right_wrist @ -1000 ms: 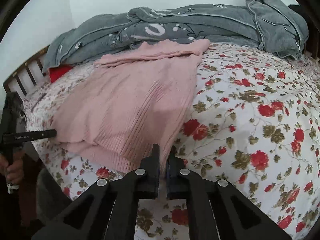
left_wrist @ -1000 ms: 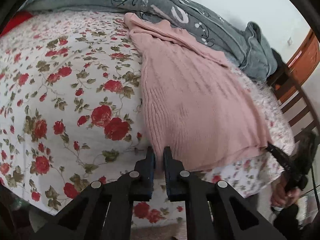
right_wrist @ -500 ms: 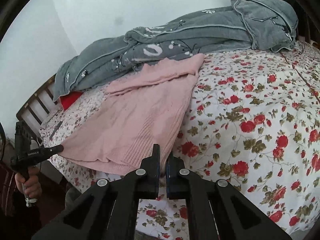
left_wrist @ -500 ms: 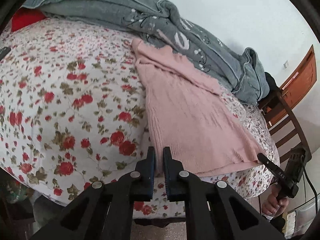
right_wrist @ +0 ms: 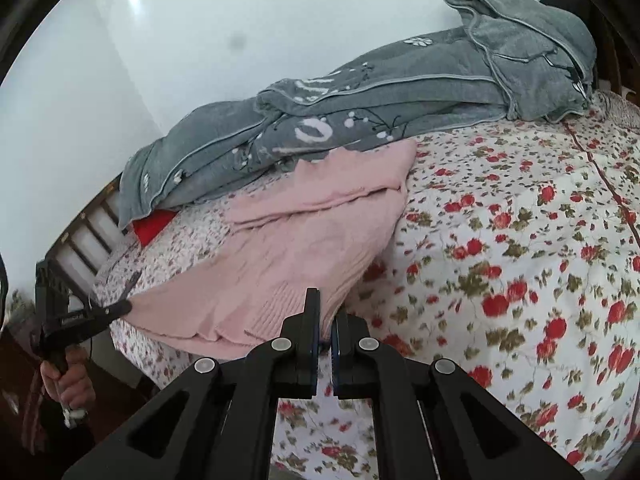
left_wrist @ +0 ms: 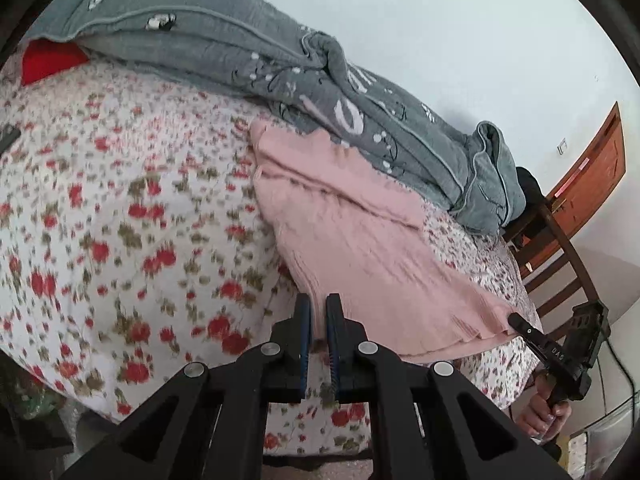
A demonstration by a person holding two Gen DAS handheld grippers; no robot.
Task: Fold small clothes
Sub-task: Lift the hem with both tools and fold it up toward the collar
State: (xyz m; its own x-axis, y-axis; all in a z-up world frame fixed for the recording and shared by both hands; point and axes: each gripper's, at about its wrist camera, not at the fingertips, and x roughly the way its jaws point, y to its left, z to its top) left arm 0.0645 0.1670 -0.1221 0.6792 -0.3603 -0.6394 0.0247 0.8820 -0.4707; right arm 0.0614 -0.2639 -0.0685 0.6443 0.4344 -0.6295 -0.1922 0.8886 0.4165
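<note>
While both grippers hold the near hem, the pink knit top [left_wrist: 360,248] lies on the floral bedsheet [left_wrist: 120,208], its far end reaching the grey blanket [left_wrist: 248,52] heaped along the wall side. Left wrist view: left gripper [left_wrist: 318,320] has its jaws drawn narrow, with one lower corner of the top pinched between them; hem lifted slightly off the sheet. Right gripper [left_wrist: 520,322] enters from the right edge, its tip touching the opposite hem corner, the person's hand [left_wrist: 546,412] below on the handle. A sleeve looks already folded across the upper body of the top. Wooden chair [left_wrist: 560,256] beyond the bed's far side. Right wrist view: right gripper [right_wrist: 326,320] also narrow-jawed, pink rib hem [right_wrist: 288,304] between the fingers; left gripper [right_wrist: 116,309] at the far-left corner, closed on cloth. Layers show at the hem edge, so front and back appear taken together. Judgement on handling: soft, light, stretchy knit, no stiffness, sags between the two holds and will drag on the sheet; ribbed hem is the firmest part and the corners are the sensible holds. Keeping the hem taut between the grippers should carry it flat toward the collar end without bunching.
</note>
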